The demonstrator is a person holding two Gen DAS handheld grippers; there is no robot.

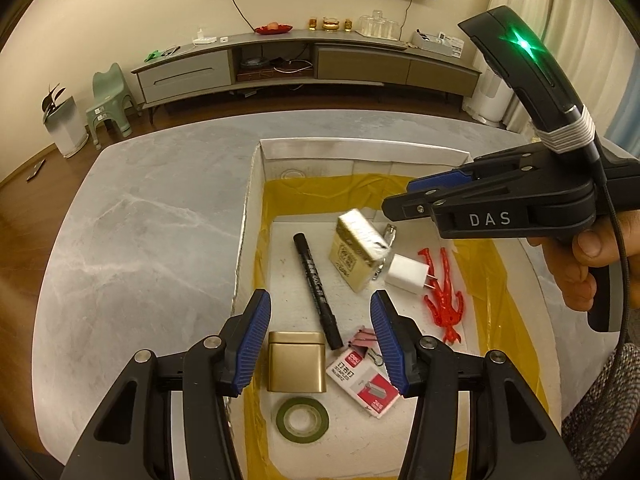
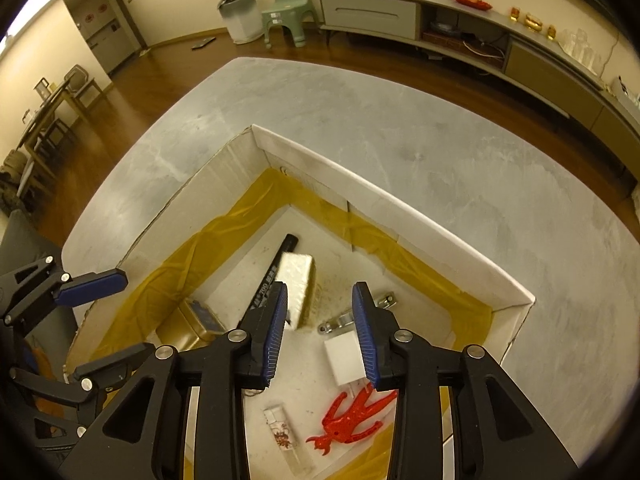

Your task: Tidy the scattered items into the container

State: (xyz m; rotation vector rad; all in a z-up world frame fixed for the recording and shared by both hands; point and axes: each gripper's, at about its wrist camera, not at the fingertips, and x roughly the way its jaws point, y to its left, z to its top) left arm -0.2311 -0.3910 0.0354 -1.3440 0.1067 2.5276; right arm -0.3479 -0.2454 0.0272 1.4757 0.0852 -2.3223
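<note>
A white box (image 1: 360,150) (image 2: 400,208) lined with yellow tape stands on the grey table. Inside lie a black marker (image 1: 316,288) (image 2: 286,246), a gold tin (image 1: 296,362) (image 2: 196,316), a green tape roll (image 1: 302,418), a staples box (image 1: 364,380), a white charger (image 1: 406,274) (image 2: 344,356), a red toy figure (image 1: 444,300) (image 2: 348,420) and a lighter (image 2: 284,436). A yellow pack (image 1: 358,252) (image 2: 296,284) looks blurred and tilted just under my right gripper (image 2: 320,292) (image 1: 400,194), which is open and holds nothing. My left gripper (image 1: 320,308) (image 2: 104,324) hovers open above the tin and marker.
The grey marble table (image 1: 140,220) has bare room left of and behind the box. A metal clip (image 2: 340,320) and a pink binder clip (image 1: 362,338) also lie inside. A hand (image 1: 584,264) holds the right gripper. Beyond are a low cabinet (image 1: 304,64) and a green stool (image 1: 110,100).
</note>
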